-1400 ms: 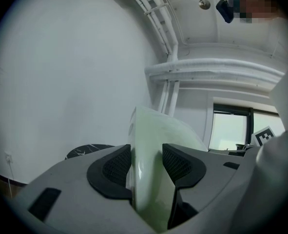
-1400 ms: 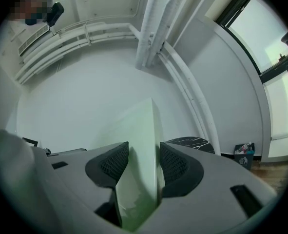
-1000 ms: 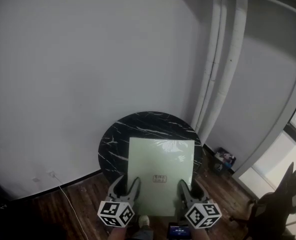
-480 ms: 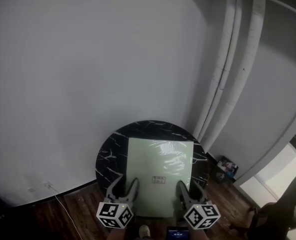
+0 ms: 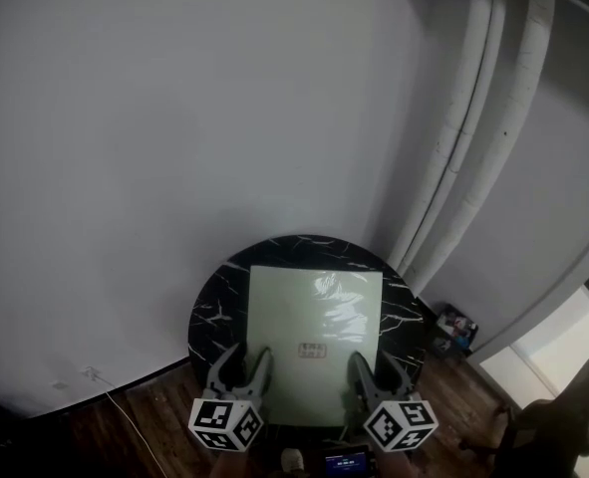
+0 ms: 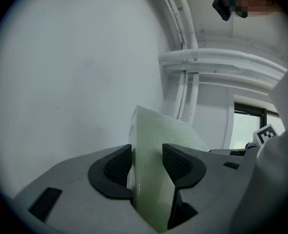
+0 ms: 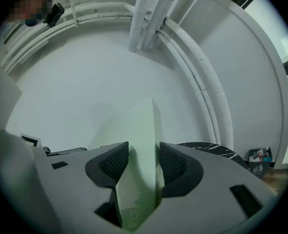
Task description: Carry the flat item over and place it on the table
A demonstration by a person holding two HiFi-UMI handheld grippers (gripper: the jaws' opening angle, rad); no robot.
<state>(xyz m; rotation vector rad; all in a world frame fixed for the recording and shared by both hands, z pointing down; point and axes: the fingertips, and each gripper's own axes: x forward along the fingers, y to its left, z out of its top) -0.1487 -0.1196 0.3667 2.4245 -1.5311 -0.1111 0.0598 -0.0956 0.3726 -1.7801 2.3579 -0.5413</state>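
Note:
A pale green flat board (image 5: pixel 314 322) with a small label hangs over the round black marble table (image 5: pixel 206 312), and its far edge reaches to about the table's back. My left gripper (image 5: pixel 242 358) is shut on the board's near left edge. My right gripper (image 5: pixel 379 366) is shut on its near right edge. In the left gripper view the board (image 6: pixel 156 145) stands on edge between the two dark pads of that gripper (image 6: pixel 147 165). The right gripper view shows the board (image 7: pixel 136 130) pinched the same way by the right gripper (image 7: pixel 144 167), with the table (image 7: pixel 217 147) beyond it.
A plain white wall rises behind the table. White pipes (image 5: pixel 473 167) run up the corner at right. On the dark wood floor (image 5: pixel 145 406) lie a thin white cable (image 5: pixel 115 396) and a small box of items (image 5: pixel 455 327). A dark office chair (image 5: pixel 563 416) stands at lower right.
The board and both grippers have shifted slightly forward over the table, and the head view has tilted up, showing more wall. Both grippers keep hold of the board.

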